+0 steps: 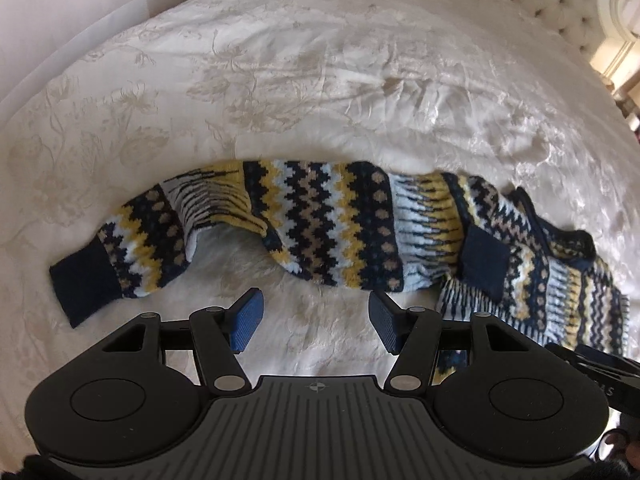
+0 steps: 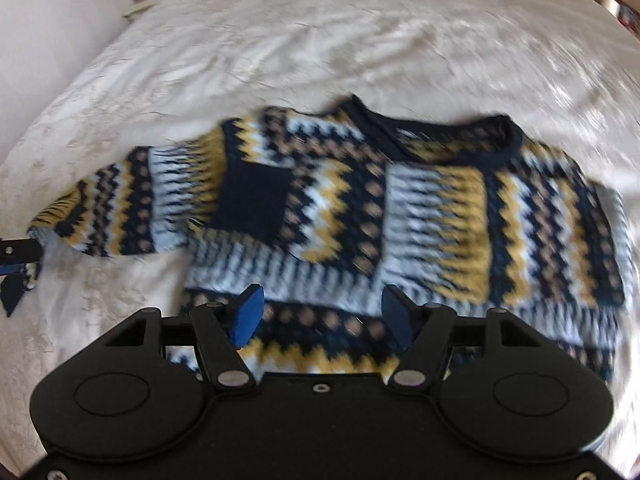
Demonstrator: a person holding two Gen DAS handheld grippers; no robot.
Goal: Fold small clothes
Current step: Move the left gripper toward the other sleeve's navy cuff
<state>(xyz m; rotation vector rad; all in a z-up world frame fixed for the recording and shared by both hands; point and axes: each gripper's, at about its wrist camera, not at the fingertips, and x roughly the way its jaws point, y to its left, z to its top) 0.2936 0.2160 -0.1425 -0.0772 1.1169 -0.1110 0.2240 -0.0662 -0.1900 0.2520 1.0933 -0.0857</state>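
Your sweater [image 2: 400,208] lies flat on the bedspread [image 1: 320,80]; one sleeve is folded across the chest, the other sleeve [image 1: 224,224] stretches out left. Left gripper [image 1: 316,320] and right gripper [image 2: 324,316] both hover released, holding nothing. Judged next: grasp the outstretched cuff [image 1: 84,280] and fold it inward.

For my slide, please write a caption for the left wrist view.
Open left gripper above a patterned sweater, one sleeve stretched out on the bed.
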